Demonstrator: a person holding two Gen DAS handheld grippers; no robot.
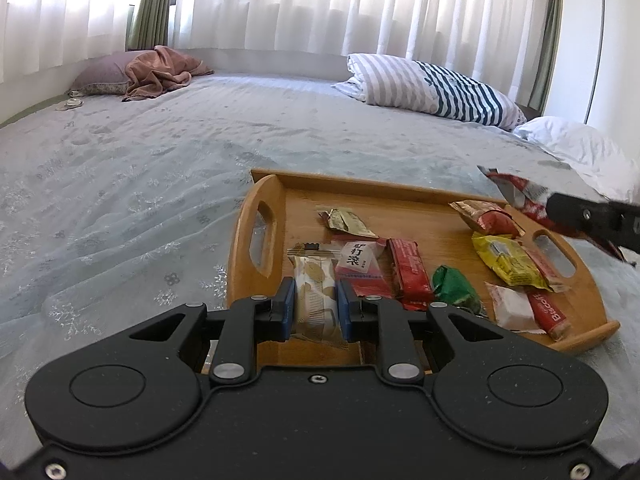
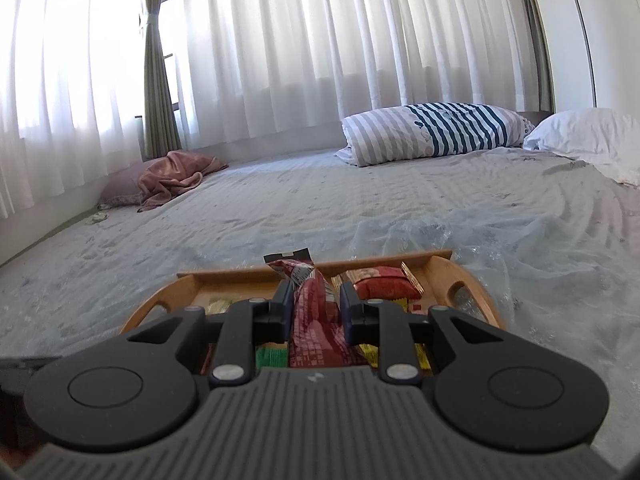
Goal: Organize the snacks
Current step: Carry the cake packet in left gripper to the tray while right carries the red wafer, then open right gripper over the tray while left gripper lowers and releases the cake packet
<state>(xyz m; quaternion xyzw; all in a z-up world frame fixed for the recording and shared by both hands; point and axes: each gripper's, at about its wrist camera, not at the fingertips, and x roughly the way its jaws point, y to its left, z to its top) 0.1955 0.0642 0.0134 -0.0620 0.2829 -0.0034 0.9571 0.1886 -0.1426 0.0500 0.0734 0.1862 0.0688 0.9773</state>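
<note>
Pinching a cream-and-gold snack packet [image 1: 316, 300], left jaws; right jaws clamp a crinkled red wrapper [image 2: 314, 320].

The left gripper [image 1: 316, 304] is matte black with faint speckles: two rounded lobes each bearing a raised disc, angled linkage arms with triangular cut-outs, silver pivot pins and small screws, one screw at each lower corner. Its fingers [image 1: 286, 308] carry blue pads. The right gripper [image 2: 315, 308] matches, though its body is ribbed grey, with dark blue pads [image 2: 347, 312].
</note>
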